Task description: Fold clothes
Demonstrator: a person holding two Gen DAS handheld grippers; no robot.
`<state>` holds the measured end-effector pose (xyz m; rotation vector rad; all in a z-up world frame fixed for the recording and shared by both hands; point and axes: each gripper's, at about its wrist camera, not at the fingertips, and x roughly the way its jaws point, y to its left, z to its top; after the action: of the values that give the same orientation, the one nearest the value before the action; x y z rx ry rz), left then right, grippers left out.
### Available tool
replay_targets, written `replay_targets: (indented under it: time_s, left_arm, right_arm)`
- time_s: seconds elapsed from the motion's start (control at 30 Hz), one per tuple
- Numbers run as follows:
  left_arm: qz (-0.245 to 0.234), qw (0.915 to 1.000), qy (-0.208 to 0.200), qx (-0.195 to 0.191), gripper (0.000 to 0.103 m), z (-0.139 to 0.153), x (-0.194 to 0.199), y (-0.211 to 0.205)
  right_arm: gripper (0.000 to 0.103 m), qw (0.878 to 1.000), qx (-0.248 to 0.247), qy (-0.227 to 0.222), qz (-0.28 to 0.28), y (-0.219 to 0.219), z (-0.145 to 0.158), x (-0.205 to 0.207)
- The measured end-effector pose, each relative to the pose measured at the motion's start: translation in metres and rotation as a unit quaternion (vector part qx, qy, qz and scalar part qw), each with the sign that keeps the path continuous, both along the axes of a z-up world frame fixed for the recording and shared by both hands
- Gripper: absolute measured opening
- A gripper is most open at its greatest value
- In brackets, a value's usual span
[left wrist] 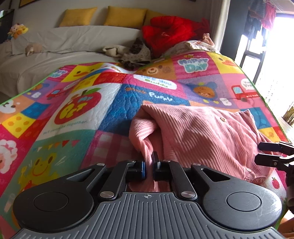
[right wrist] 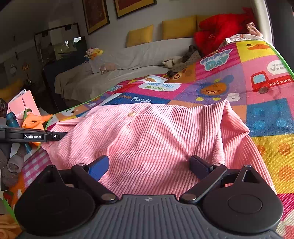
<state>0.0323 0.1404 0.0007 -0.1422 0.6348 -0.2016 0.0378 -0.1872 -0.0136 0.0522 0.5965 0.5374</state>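
The pink ribbed garment lies rumpled on the patchwork play mat, a button showing, one side doubled over; folding looks barely begun, with smoothing and most folds left. The left hand-held gripper is clamped together on a bunched edge of the cloth. The right hand-held gripper has its fingers wide apart over the fabric, gripping nothing. Only the right view shows the framed pictures and the pink bag; only the left shows the bright window.

Home living room: sofa, cushions
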Motion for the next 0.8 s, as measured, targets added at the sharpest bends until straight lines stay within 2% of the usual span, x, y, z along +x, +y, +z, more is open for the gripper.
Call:
replay_targets:
  time_s: [0.23, 0.4, 0.53, 0.73, 0.8]
  left_arm:
    - [-0.040, 0.9976, -0.055, -0.009, 0.006, 0.054, -0.001, -0.028]
    - [-0.112, 0.9891, -0.096, -0.006, 0.006, 0.085, 0.001, -0.084]
    - [-0.187, 0.9775, -0.098, -0.006, 0.006, 0.083, 0.003, -0.140]
    - [-0.250, 0.9658, -0.064, 0.027, 0.010, 0.040, 0.012, -0.206]
    - [-0.268, 0.9616, -0.057, 0.020, 0.030, 0.032, 0.012, -0.214]
  right_arm:
    - [0.095, 0.997, 0.048, -0.060, -0.028, -0.030, 0.037, -0.016]
    - [0.095, 0.990, 0.088, -0.087, -0.061, -0.065, 0.054, -0.028]
    - [0.095, 0.986, 0.109, -0.087, -0.088, -0.090, 0.058, -0.030]
    - [0.095, 0.986, 0.109, -0.084, -0.098, -0.106, 0.057, -0.024]
    - [0.095, 0.987, 0.105, -0.082, -0.093, -0.104, 0.058, -0.020]
